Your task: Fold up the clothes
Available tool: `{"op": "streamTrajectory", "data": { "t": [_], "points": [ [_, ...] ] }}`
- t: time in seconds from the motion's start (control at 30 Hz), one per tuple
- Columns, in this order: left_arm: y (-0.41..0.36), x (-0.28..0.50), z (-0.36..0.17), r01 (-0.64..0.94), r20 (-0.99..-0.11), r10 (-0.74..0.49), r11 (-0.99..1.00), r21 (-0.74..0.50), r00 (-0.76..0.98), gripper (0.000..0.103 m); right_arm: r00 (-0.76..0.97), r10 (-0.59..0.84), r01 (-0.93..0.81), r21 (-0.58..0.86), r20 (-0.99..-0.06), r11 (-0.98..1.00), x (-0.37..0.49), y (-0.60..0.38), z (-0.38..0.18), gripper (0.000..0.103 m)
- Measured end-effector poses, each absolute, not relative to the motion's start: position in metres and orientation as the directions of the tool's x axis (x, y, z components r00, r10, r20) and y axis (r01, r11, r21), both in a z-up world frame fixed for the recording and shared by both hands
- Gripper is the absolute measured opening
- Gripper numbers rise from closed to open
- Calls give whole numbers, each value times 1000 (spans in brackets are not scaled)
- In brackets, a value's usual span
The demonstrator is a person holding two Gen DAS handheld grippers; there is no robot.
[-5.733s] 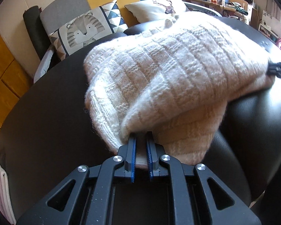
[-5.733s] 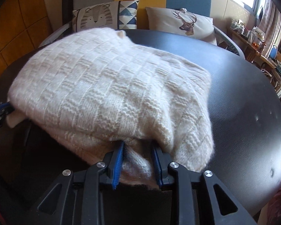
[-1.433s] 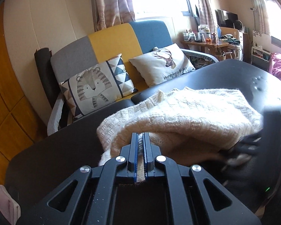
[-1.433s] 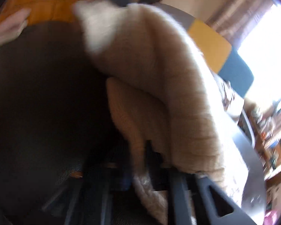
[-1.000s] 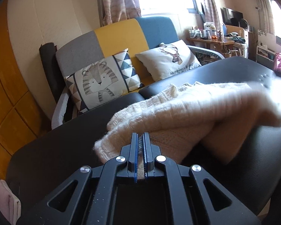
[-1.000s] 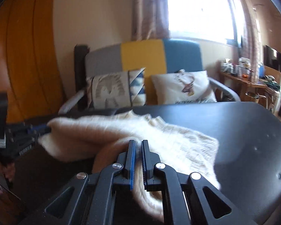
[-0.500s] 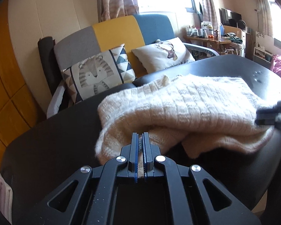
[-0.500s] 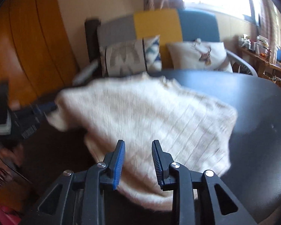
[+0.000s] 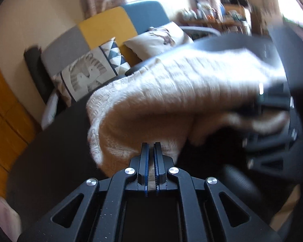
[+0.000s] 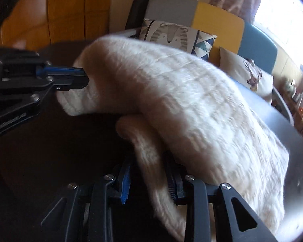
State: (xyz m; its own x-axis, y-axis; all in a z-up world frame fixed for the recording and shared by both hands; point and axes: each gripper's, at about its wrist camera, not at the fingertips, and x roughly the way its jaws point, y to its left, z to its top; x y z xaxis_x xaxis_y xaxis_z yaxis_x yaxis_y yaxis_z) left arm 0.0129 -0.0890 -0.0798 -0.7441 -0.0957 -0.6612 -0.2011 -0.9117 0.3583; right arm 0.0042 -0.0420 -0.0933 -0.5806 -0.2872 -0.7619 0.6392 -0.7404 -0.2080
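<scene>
Gripping: left gripper [image 9: 151, 151] has its blue-edged pads pressed almost together on a thin edge of the cream knit sweater [image 9: 171, 92], cloth showing in the slit between them.
Left gripper seen from the right wrist: it [image 10: 78, 79] comes in from the left and meets the rolled near-left corner of the sweater [image 10: 171, 92].
Right gripper: its [image 10: 149, 173] jaws stand apart, with a sleeve-like fold of the knit running down between them; the fold fills most of the gap, but whether the pads actually press it cannot be told through the blur.
Right gripper seen from the left wrist: a dark smeared shape [image 9: 272, 109] at the sweater's right end, its jaws unreadable.
Sweater: bunched and folded over itself, its near edge raised at both grippers, the far part lying on the table.
Table: black and round-edged [image 9: 50, 145], [image 10: 50, 141], under the whole garment.
Behind the table: a sofa [image 9: 103, 30] with grey, yellow and blue back panels, carrying a tiger-print cushion [image 9: 86, 76] and a deer-print cushion [image 9: 163, 36].
Left of the sofa: orange wood panelling [image 10: 70, 8].
Sharpness: both views are motion-blurred.
</scene>
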Motion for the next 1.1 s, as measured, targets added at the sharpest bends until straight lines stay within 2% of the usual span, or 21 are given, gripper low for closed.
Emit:
{"op": "streamTrajectory", "data": {
  "t": [0.07,0.13,0.2,0.23,0.3,0.4,0.47,0.5,0.53,0.63,0.67,0.8,0.97,1.1],
  "points": [
    [-79,17,-87,-253,-646,-91,-872,420,-758,25,-617,-272,626,-251,-738,-738,6,-46,-97,32],
    [-74,18,-91,-296,-638,-68,-845,446,-767,43,-623,-291,619,-231,-726,-750,7,-43,-99,34],
    [-68,15,-97,-301,-621,-87,-816,493,-779,52,-620,-314,616,-197,-719,-763,7,-37,-100,34],
    [-66,10,-100,-285,-612,-122,-802,524,-781,53,-614,-327,615,-175,-719,-769,5,-34,-100,34],
    [-65,-1,-107,-257,-600,-180,-781,569,-780,53,-595,-355,609,-117,-721,-784,1,-28,-99,34],
    [-63,-9,-112,-263,-592,-179,-770,581,-786,53,-570,-383,608,-60,-727,-792,-5,-23,-97,34],
    [-61,-13,-113,-281,-602,-169,-766,579,-780,34,-565,-386,613,-56,-729,-788,-6,-23,-98,34],
    [-61,-16,-113,-280,-611,-169,-773,569,-773,17,-566,-386,616,-62,-729,-785,-6,-23,-98,34],
    [-63,-18,-112,-267,-610,-177,-781,565,-773,16,-570,-385,621,-74,-726,-780,-6,-23,-99,34],
    [-69,-23,-106,-217,-597,-199,-806,551,-777,12,-595,-341,599,-119,-728,-792,-9,-22,-98,12],
    [-72,-21,-97,-188,-577,-199,-820,541,-792,12,-592,-340,579,-91,-731,-810,-14,-17,-96,6],
    [-85,-11,-48,-111,-499,-147,-886,450,-854,11,-624,-361,470,36,-693,-882,-31,16,-75,5],
    [-89,-9,0,-72,-407,-122,-900,429,-905,11,-754,-354,377,76,-553,-923,-34,57,-19,5],
    [-108,-8,42,-32,-365,-93,-947,321,-926,11,-831,-328,315,108,-449,-943,-39,87,24,5]
  ]
}}
